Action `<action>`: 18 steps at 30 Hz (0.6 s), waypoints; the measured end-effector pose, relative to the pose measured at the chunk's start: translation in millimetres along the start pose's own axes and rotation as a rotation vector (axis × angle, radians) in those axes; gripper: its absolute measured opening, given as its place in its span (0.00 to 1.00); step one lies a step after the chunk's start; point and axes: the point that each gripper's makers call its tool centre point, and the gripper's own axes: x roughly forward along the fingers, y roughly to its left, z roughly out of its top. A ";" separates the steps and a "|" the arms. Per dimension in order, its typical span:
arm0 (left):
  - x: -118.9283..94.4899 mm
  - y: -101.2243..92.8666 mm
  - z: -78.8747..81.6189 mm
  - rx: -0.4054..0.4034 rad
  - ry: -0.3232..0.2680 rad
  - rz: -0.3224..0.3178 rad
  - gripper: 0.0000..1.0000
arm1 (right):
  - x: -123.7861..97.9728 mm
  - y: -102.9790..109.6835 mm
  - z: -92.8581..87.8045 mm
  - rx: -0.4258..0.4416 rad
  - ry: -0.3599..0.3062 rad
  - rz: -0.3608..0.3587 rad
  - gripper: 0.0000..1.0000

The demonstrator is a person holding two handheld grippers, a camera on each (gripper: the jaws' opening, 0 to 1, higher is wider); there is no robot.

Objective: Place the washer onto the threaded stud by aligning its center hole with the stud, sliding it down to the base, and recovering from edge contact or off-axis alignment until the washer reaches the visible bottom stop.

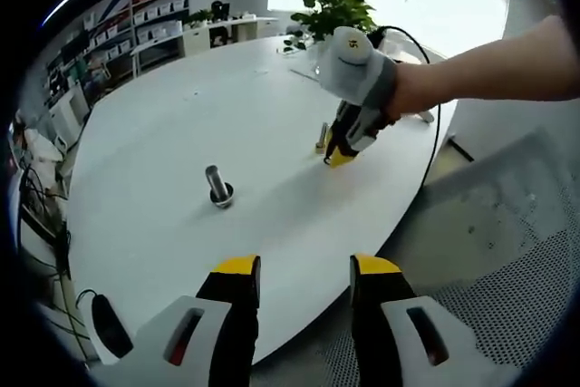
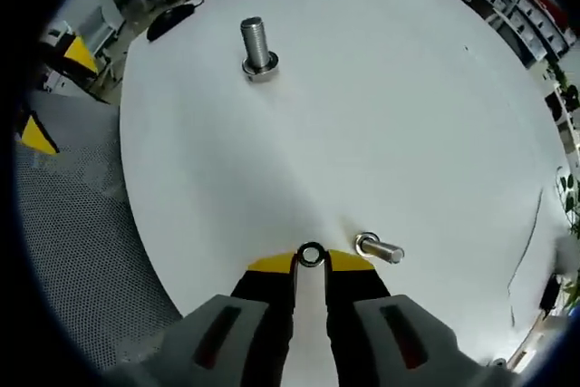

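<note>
In the right gripper view, the washer [image 2: 311, 255] is pinched between the yellow tips of the right gripper [image 2: 311, 261], low over the white surface [image 2: 408, 115]. A second bolt [image 2: 379, 248] is seen lying on its side just beside it. The threaded stud [image 2: 256, 46] is seen upright, well apart. In the left gripper view, the left gripper [image 1: 304, 271] is held spread near the surface's edge.

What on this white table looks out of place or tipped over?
One thing: a small silver bolt lies on its side on the white round table, just beside the right claw, which grips a thin metal washer. The large threaded steel stud stands upright on its base. Nothing looks spilled or damaged.
</note>
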 end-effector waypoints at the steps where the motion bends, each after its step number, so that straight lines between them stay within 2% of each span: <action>1: -0.1 0.2 0.0 -0.002 -0.001 0.000 0.38 | -2.4 -3.5 -1.1 0.010 -0.006 -0.004 0.13; 6: -0.2 0.2 -0.1 -0.002 -0.001 0.001 0.38 | -16.1 -13.4 -4.0 0.019 -0.020 -0.029 0.14; 18: 0.3 -0.1 -0.5 0.005 0.003 0.002 0.38 | -37.4 -27.0 2.4 0.028 -0.071 -0.064 0.14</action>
